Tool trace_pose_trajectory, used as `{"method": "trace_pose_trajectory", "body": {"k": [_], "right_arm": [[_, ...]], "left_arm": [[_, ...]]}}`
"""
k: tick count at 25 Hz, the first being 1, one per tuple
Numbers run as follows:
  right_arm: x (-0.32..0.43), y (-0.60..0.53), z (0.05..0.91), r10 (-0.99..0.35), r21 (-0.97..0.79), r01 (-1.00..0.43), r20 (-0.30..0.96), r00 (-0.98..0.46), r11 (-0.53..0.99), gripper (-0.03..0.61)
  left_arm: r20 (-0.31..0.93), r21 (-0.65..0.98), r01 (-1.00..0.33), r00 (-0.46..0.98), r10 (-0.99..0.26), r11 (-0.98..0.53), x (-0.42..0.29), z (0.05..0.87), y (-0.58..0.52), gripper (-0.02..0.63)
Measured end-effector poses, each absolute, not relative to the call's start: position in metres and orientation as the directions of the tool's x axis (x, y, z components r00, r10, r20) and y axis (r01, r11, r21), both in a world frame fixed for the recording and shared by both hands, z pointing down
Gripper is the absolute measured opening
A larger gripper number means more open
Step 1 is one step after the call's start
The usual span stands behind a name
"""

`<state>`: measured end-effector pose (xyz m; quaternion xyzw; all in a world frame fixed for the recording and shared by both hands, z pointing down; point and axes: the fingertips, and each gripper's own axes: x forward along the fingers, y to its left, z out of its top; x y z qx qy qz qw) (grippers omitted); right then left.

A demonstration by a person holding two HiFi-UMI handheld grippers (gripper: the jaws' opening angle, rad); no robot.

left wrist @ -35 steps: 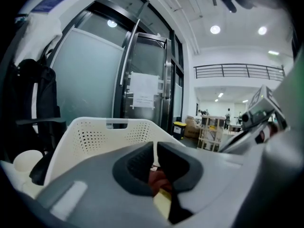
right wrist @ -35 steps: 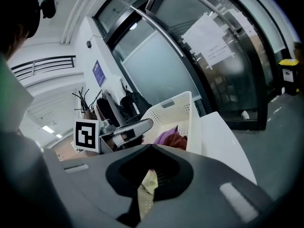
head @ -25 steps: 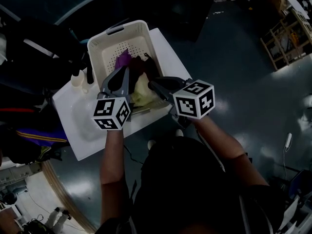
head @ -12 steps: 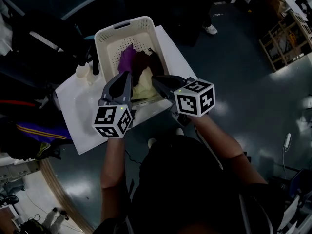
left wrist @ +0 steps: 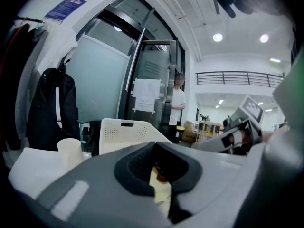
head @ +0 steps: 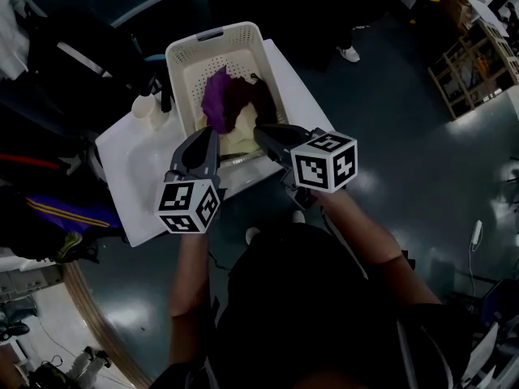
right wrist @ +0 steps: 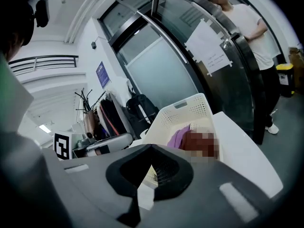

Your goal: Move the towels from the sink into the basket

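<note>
Both grippers have drawn back toward the near rim of the basket point(head: 180, 63) since a second ago, when their tips stood further over its middle. The towels inside look to lie as they did.

Left gripper point(head: 208, 134): fingers closed together, nothing clearly pinched. Its own view shows only pale yellow cloth through the window between the fingers, and that reads as the towel lying beyond. Right gripper point(head: 262, 130): fingers also closed, only a thin slit between them, no cloth seen held. Both point slightly down toward the basket, either side of the pale yellow towel point(head: 237, 132), with the tips just beside its edges. Contact cannot be told from above.

Towels: the purple towel point(head: 215, 96) and the dark maroon towel point(head: 247, 96) are bunched mid-basket, and the pale yellow one is at the near end. The basket sits on the white bench point(head: 296, 96), right of the sink point(head: 146, 168). No towel shows in the visible part of the sink. A small white bottle point(head: 144, 104) stands at the sink's far edge.

Judged step: clearing out of the basket after a drop, with the task likely near done.

To do it well:
- Pull the tips straight back and a little up, so they pass over the near rim without hooking it.
- Watch that the yellow towel does not trail out on a finger.
- Keep the grippers apart so the marker cubes do not knock together.
- Look into the sink under the left gripper for any towel left before stopping.
</note>
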<state>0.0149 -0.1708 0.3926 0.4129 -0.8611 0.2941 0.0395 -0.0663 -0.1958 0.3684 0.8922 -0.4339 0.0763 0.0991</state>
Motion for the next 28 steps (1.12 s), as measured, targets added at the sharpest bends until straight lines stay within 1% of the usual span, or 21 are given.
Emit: {"method": "trace_pose_trajectory", "body": {"k": [28], "right_arm": [[-0.015,-0.130,0.396,-0.676,-0.455,-0.729,0.310,-0.668,0.511,-0.002]], "left_arm": [[0.274,0.180,-0.813,0.582,-0.766,-0.553,-0.098,0.397,-0.150,0.009]]}}
